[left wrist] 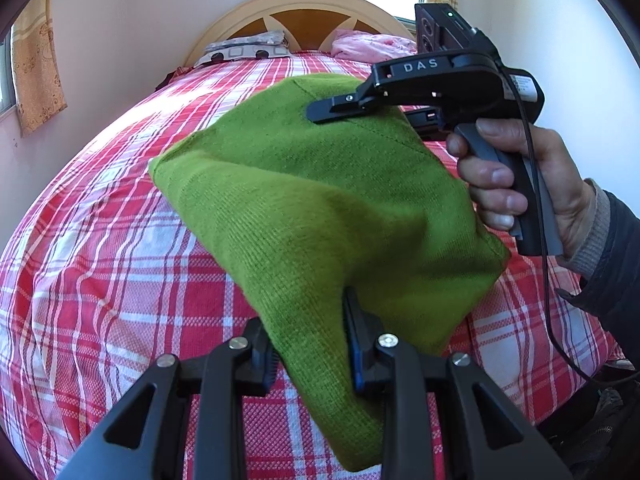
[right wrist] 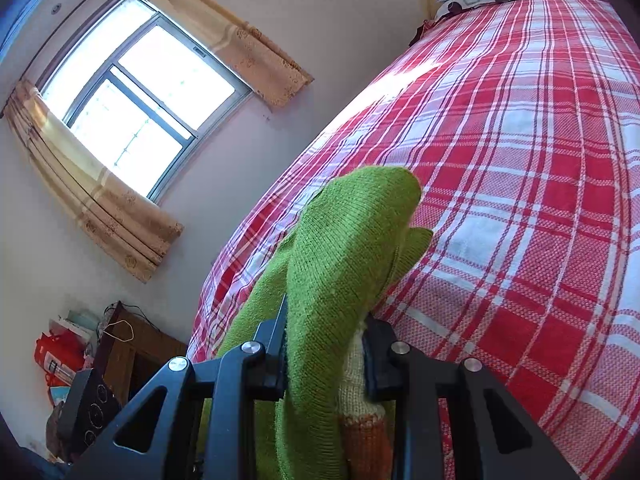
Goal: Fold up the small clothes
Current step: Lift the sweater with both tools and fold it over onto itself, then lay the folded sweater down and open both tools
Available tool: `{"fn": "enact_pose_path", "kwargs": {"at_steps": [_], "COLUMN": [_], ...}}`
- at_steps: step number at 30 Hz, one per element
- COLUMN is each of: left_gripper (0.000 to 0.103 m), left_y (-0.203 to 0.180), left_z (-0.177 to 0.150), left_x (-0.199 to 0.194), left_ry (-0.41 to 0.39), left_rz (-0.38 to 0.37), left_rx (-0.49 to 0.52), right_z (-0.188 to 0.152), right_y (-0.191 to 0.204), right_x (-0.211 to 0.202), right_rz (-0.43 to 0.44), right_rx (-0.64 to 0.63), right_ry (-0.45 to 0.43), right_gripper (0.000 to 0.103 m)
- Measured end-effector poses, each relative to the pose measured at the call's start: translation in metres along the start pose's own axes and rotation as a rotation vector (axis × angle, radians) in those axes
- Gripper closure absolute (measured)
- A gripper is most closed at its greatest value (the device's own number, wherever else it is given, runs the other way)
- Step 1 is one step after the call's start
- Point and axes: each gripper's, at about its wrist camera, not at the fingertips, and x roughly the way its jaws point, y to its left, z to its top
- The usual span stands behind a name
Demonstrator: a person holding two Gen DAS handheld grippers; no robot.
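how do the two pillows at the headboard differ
The grey patterned pillow lies on the left of the headboard; the pink pillow lies on the right. The grey one carries dark circles and pale squares; the pink one looks crumpled, with only a faint print. Both rest at the head of the plaid bed.

One green knitted garment (left wrist: pixel 320 216) hangs between two grippers, the left gripper (left wrist: pixel 312 356) and the right gripper (left wrist: pixel 340 110). One bed with a red plaid sheet (left wrist: pixel 100 260) carries two pillows: a grey patterned pillow (left wrist: pixel 248 48) and a pink pillow (left wrist: pixel 372 46). One window (right wrist: pixel 136 96) has two curtains.
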Motion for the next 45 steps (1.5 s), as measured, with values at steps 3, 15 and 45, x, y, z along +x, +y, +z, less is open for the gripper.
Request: {"fn": "enact_pose_path", "kwargs": {"at_steps": [3, 15, 45], "left_gripper": [0.074, 0.046, 0.0], "left_y": [0.0, -0.01, 0.033], "left_z": [-0.003, -0.022, -0.012], "left_x": [-0.002, 0.002, 0.004], "left_ry": [0.001, 0.01, -0.14], "left_rz": [-0.001, 0.041, 0.126], "left_rx": [0.0, 0.043, -0.157], "right_z": [0.0, -0.003, -0.086], "right_y": [0.0, -0.031, 0.034], "right_x": [0.007, 0.019, -0.028], "right_rz": [0.002, -0.108, -0.273], "right_rx": [0.007, 0.045, -0.108], "right_ry": [0.006, 0.037, -0.07], "right_gripper": [0.075, 0.067, 0.046]}}
